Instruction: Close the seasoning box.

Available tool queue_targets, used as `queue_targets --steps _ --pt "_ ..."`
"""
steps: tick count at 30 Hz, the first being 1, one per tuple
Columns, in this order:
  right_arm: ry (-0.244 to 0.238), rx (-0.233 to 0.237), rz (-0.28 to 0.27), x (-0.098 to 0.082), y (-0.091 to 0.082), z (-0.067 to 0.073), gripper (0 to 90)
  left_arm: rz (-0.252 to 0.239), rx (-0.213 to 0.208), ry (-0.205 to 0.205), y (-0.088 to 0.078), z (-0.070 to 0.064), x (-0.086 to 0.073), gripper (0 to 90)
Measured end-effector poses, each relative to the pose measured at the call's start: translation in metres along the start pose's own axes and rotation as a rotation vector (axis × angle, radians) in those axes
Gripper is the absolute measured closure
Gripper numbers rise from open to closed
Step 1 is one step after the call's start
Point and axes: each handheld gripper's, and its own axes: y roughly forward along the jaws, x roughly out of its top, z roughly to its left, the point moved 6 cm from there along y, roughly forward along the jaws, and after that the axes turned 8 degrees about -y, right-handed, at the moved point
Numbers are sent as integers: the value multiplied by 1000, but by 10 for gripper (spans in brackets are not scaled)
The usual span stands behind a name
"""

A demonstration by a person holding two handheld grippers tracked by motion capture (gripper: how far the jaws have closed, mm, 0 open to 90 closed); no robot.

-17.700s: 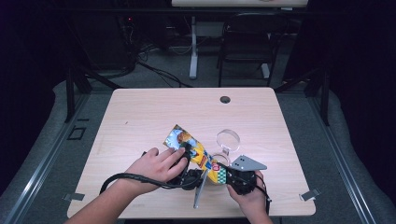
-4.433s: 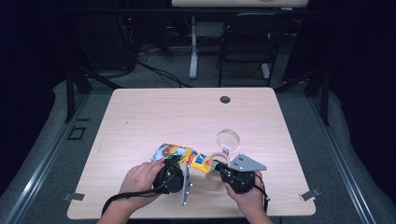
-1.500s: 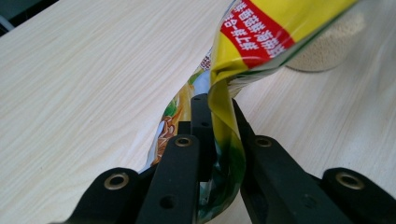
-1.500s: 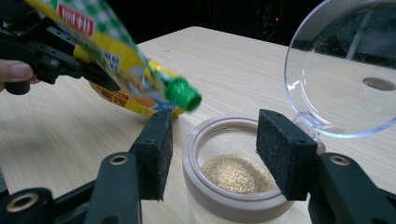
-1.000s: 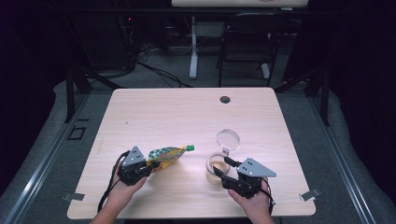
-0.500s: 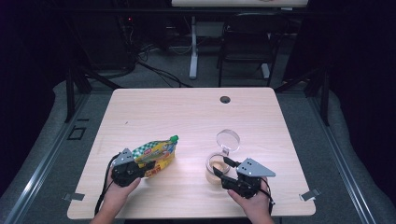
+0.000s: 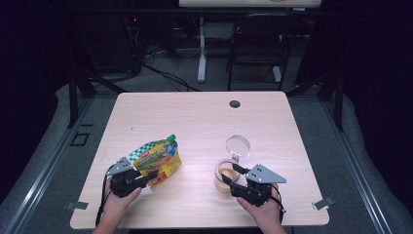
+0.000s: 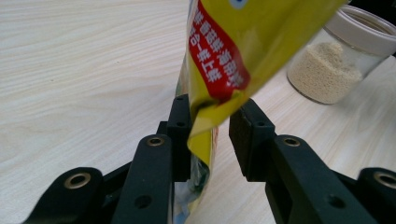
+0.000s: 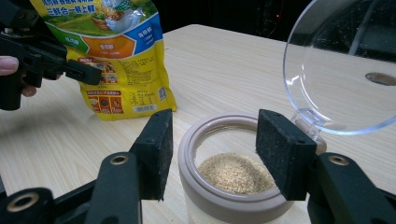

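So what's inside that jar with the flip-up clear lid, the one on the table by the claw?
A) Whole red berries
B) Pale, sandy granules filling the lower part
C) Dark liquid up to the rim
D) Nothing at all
B: the right gripper view looks down through the jar opening past its raised clear lid onto a layer of pale beige granules at the bottom.

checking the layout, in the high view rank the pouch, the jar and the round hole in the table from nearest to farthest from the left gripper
1. Pouch: between the jaws of the left gripper, at the table's left.
2. Jar: off to the right, at the right gripper.
3. Round hole: near the table's far edge.
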Motion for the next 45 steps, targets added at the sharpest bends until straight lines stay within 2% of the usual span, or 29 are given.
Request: queue_targets --steps 3,7,16,20,21,23,29,35,40,45 --pt "2 5 -5 0 2 1 465 1 -4 4 0 -2 -1 681" --pt "2 10 -1 1 3 2 465 -15 6 -8 0 -2 -2 597" --pt "4 20 5 1 6 2 465 -18 9 29 -1 -4 -5 463" --pt "2 29 9 1 6 3 464 -33 19 32 -1 -5 -5 425" --pt "3 31 12 1 6 3 465 -38 30 33 -2 -4 -4 423" --pt "2 40 20 0 7 3 471 -33 14 19 -4 -5 -3 410" --pt "9 57 31 1 4 2 530 -57 28 16 -7 -2 -1 399" --pt "39 42 25 4 -2 -6 577 -44 37 18 -9 0 -3 399" --pt "62 37 30 4 -7 -13 651 -50 38 17 -10 -1 -2 399" --pt "66 26 38 4 -12 -20 697 -54 33 0 -11 -1 -2 399"
